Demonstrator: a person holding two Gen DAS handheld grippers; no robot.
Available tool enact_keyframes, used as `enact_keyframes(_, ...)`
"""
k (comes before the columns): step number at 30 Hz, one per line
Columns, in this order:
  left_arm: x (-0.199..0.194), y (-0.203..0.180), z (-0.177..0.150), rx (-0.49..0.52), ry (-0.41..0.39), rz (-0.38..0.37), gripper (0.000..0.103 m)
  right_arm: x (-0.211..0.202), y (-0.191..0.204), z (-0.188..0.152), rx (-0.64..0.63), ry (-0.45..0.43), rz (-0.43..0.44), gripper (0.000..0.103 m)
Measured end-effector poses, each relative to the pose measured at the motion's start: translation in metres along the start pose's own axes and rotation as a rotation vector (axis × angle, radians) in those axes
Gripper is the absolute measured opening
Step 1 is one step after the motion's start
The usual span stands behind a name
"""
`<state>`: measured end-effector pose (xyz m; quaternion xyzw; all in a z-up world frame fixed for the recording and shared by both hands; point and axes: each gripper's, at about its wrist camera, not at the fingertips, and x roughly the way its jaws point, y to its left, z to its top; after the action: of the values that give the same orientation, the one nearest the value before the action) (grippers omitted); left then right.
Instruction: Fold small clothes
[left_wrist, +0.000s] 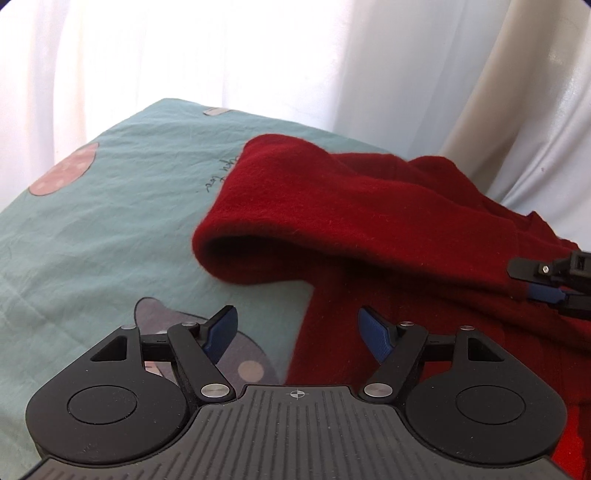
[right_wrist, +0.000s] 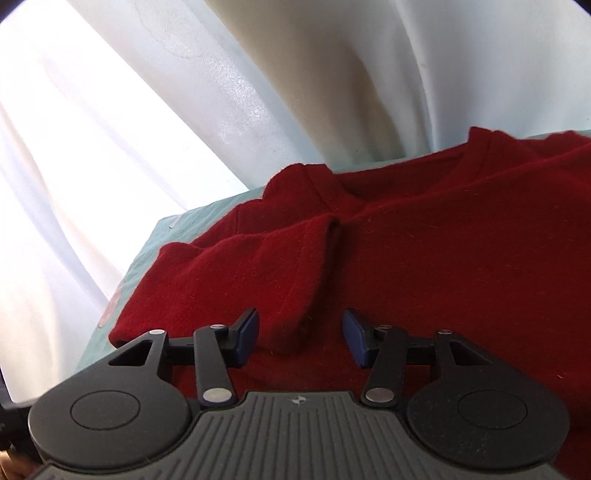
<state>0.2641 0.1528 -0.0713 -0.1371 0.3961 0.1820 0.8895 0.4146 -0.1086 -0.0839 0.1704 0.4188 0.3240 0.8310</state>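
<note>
Red sweater (left_wrist: 369, 206) lies on the teal sheet (left_wrist: 110, 206) near its far edge, one sleeve folded inward; your left gripper (left_wrist: 297, 334) and right gripper (right_wrist: 300, 338) are released, empty, with remaining folds outstanding.

Left wrist view close above teal sheet (left_wrist: 92, 221), angled down toward red sweater (left_wrist: 369, 206), right wrist view close over same sweater, facing white curtain (right_wrist: 110, 129), sweater shared
</note>
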Motion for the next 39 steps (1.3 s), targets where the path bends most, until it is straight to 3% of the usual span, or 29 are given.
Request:
enact_keyframes(3, 0.007, 0.001, -0.001, 0.006, 0.012, 0.008, 0.077, 0.018, -0.002, 0.005, 0.098, 0.063, 0.06, 0.041)
enact_keyframes(4, 0.006, 0.003, -0.002, 0.007, 0.013, 0.009, 0.076, 0.02, 0.004, 0.006, 0.063, 0.052, 0.03, 0.033)
enact_keyframes(5, 0.006, 0.004, -0.002, 0.007, 0.012, 0.01, 0.075, 0.018, 0.009, 0.005, 0.02, 0.037, -0.003, 0.012)
enact_keyframes(9, 0.006, 0.005, 0.005, 0.004, -0.002, 0.031, 0.072, -0.014, 0.024, 0.005, -0.069, -0.06, -0.035, 0.011)
enact_keyframes(14, 0.015, 0.005, 0.016, -0.007, -0.006, 0.047, 0.062, -0.072, 0.034, 0.006, -0.2, -0.222, -0.147, 0.011)
enact_keyframes(17, 0.02, 0.004, 0.019, -0.015, 0.002, 0.039, 0.061, -0.091, 0.022, 0.002, -0.233, -0.242, -0.248, 0.011)
enact_keyframes(21, 0.021, 0.002, 0.021, -0.006, 0.003, 0.029, 0.06, -0.096, -0.018, -0.004, -0.123, -0.211, -0.325, 0.012)
enact_keyframes(24, 0.021, -0.002, 0.021, 0.018, 0.002, 0.026, 0.058, -0.093, -0.048, -0.007, 0.013, -0.167, -0.301, 0.018)
enact_keyframes(26, 0.021, -0.004, 0.021, 0.027, 0.0, 0.022, 0.058, -0.092, -0.061, -0.009, 0.079, -0.156, -0.267, 0.029)
enact_keyframes(28, 0.023, -0.005, 0.021, 0.03, 0.004, 0.015, 0.058, -0.088, -0.073, -0.009, 0.144, -0.153, -0.184, 0.041)
enact_keyframes(30, 0.024, -0.007, 0.02, 0.035, 0.008, 0.016, 0.057, -0.077, -0.084, -0.009, 0.226, -0.145, -0.093, 0.041)
enact_keyframes(32, 0.022, -0.009, 0.02, 0.037, 0.007, 0.025, 0.055, -0.072, -0.083, -0.005, 0.238, -0.156, -0.104, 0.016)
enact_keyframes(33, 0.02, -0.009, 0.02, 0.041, 0.001, 0.027, 0.055, -0.072, -0.078, -0.002, 0.206, -0.168, -0.132, 0.012)
enact_keyframes(36, 0.017, -0.01, 0.022, 0.047, -0.007, 0.039, 0.055, -0.088, -0.05, 0.003, 0.032, -0.275, -0.24, 0.011)
enact_keyframes(39, 0.017, -0.01, 0.024, 0.036, -0.004, 0.038, 0.059, -0.109, -0.022, 0.002, -0.158, -0.388, -0.422, 0.011)
